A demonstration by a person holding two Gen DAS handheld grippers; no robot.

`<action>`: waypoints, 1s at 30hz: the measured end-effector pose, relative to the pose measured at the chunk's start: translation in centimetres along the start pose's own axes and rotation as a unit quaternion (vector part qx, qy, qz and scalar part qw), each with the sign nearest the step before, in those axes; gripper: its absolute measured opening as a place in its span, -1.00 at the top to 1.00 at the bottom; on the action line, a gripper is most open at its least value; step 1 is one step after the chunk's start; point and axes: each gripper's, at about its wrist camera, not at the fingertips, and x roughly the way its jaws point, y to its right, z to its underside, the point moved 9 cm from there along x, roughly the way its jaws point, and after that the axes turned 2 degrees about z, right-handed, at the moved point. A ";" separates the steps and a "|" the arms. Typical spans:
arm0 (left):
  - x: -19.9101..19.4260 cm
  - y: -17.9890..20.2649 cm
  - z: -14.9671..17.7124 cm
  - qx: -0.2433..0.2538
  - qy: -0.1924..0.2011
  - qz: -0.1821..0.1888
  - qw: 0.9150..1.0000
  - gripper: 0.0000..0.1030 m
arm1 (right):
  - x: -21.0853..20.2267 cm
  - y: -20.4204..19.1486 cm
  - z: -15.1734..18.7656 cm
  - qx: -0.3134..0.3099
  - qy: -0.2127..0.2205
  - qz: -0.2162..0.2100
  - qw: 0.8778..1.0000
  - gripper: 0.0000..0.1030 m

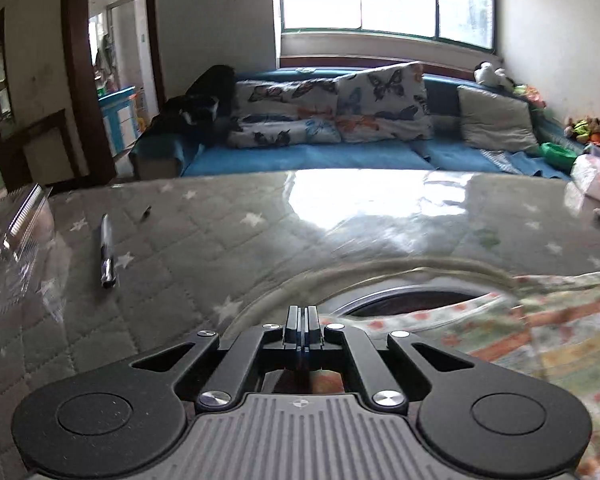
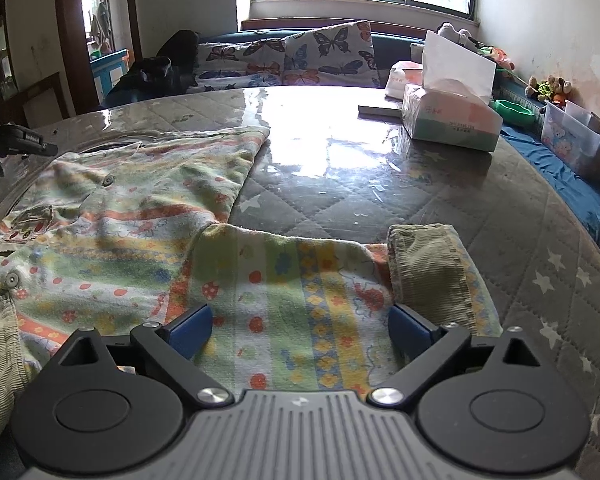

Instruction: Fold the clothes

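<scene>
- Only the left wrist view shows a pen [image 1: 107,251] lying far left on the quilted table [image 1: 204,240], beside a clear plastic container [image 1: 16,236].
- The left gripper [image 1: 302,322] has its jaws pressed together with nothing visible between them, at the table's edge left of the patterned garment [image 1: 540,328], which is blurred here.
- The right wrist view shows the garment [image 2: 140,216] spread flat, its sleeve [image 2: 300,292] with a green cuff [image 2: 432,264] folded across.
- The right gripper [image 2: 302,330] hangs over that sleeve, jaws wide.
- Only this view shows a tissue box [image 2: 452,116] far right.
</scene>
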 end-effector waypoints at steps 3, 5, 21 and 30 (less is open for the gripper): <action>0.0 -0.9 0.0 -0.020 -0.006 0.002 1.000 0.89 | 0.0 0.0 -0.1 0.000 -0.001 0.002 1.000 -0.90; -0.6 -1.5 0.1 -0.030 -0.008 0.005 1.000 0.88 | 0.1 0.0 -0.1 0.000 -0.001 0.002 1.000 -0.91; -12.6 1.2 9.9 0.018 -0.036 0.086 0.995 0.66 | 0.0 3.8 0.0 0.033 0.005 0.041 0.999 -0.90; -15.5 3.4 10.2 0.012 -0.019 0.114 0.993 0.47 | -0.6 7.3 -1.0 0.052 0.025 0.101 0.993 -0.88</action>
